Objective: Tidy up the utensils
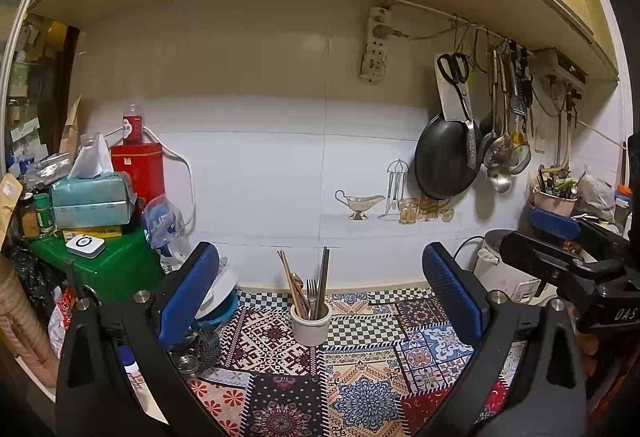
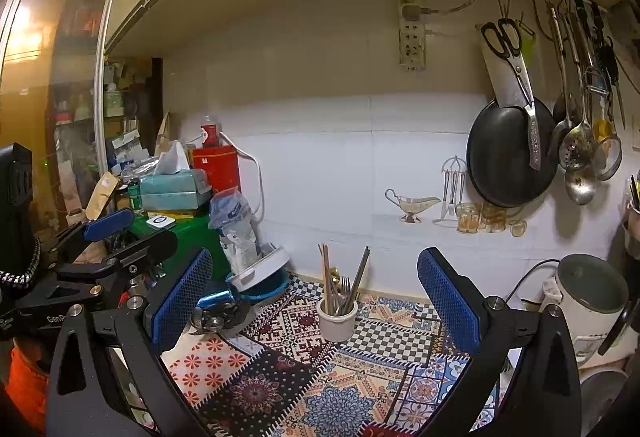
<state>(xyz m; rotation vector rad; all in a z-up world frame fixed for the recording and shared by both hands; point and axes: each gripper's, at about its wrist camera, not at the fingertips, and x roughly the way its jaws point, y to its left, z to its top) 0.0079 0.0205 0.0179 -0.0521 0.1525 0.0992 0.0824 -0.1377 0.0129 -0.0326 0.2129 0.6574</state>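
Utensils (image 1: 310, 293) stand upright in a pale cup (image 1: 311, 325) on the patterned mat (image 1: 360, 389), near the tiled wall (image 1: 260, 177). We hold the left gripper (image 1: 320, 301) and right gripper (image 2: 316, 301) above the mat, jaws spread wide, grasping nothing.

Bare patterned mat (image 1: 360, 389) before the utensil cup (image 1: 311, 323); clutter left, rice cooker (image 1: 504, 269) right

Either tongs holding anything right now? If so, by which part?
Nothing held. Left tongs and right tongs are both open and empty. The utensils stand untouched in the white cup on the patterned mat.
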